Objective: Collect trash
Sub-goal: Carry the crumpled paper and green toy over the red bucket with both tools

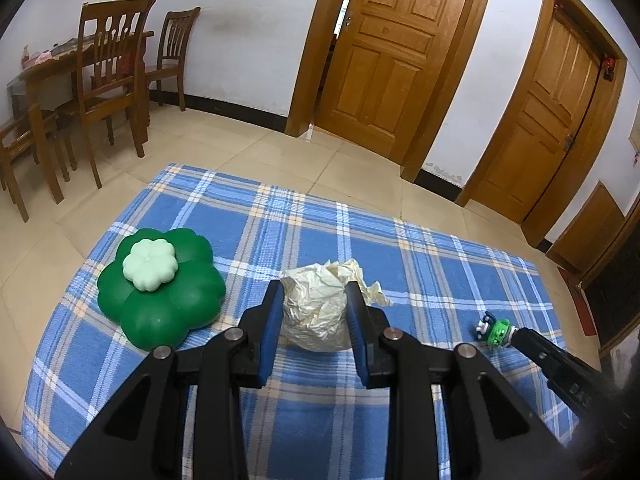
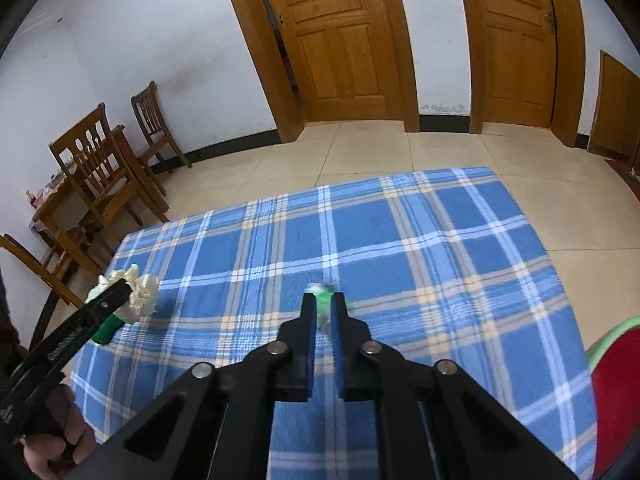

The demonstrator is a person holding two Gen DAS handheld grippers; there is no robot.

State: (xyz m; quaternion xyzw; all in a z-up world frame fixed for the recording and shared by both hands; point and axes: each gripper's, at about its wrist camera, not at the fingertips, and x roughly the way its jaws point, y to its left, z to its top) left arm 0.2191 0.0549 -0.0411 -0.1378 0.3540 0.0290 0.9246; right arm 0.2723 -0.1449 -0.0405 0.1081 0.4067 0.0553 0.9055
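Observation:
A crumpled cream paper ball (image 1: 316, 316) sits between the blue pads of my left gripper (image 1: 314, 286), which is shut on it just above the blue plaid cloth (image 1: 320, 220). The right wrist view shows the same paper ball (image 2: 144, 294) held in my left gripper (image 2: 124, 288) at the left. My right gripper (image 2: 323, 298) is shut on a small green piece of trash (image 2: 322, 291), blurred, over the middle of the cloth. From the left wrist view that green piece (image 1: 496, 330) shows at the tip of my right gripper (image 1: 516, 334).
A green clover-shaped container (image 1: 160, 296) with a pale green lid knob stands on the cloth's left side. A red and green object (image 2: 616, 380) lies at the right edge. Wooden chairs (image 1: 108, 80) and a table stand at the far left, two wooden doors (image 1: 384, 52) behind.

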